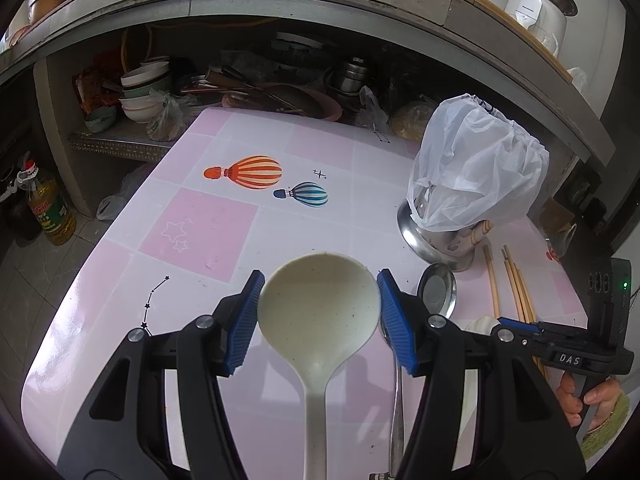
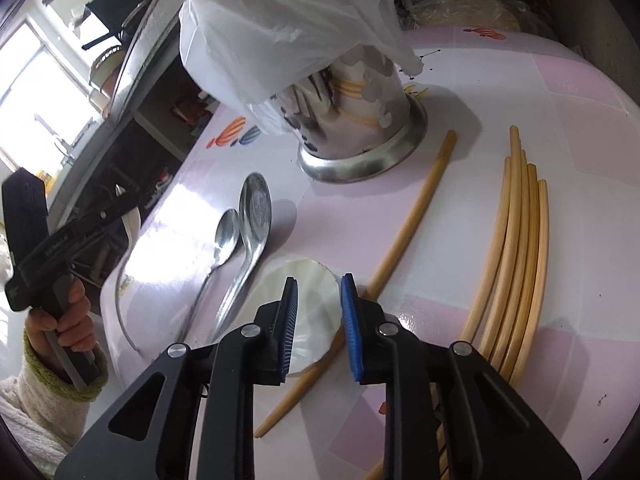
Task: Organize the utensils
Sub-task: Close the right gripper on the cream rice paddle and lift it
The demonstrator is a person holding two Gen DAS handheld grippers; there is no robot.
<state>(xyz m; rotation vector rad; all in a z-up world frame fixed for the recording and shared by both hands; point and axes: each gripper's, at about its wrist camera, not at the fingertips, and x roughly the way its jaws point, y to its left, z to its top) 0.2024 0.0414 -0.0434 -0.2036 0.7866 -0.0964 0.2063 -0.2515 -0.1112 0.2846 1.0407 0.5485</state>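
My left gripper [image 1: 319, 304] is open, its blue pads on either side of the bowl of a white ladle [image 1: 318, 312] lying on the pink table [image 1: 200, 220]. A steel spoon [image 1: 436, 290] lies just to its right. My right gripper [image 2: 318, 324] is open above a white round spoon bowl [image 2: 310, 296], beside a single chopstick [image 2: 416, 216]. Two steel spoons [image 2: 244, 232] lie to the left and a bundle of chopsticks [image 2: 516, 256] to the right. A steel utensil holder [image 2: 356, 128], covered by a white plastic bag [image 2: 280, 28], stands behind; it also shows in the left wrist view [image 1: 444, 236].
A shelf with stacked bowls [image 1: 144, 88], pans and pots runs behind the table. An oil bottle [image 1: 48, 208] stands on the floor at left. The table edge curves near the left hand [image 2: 60, 312].
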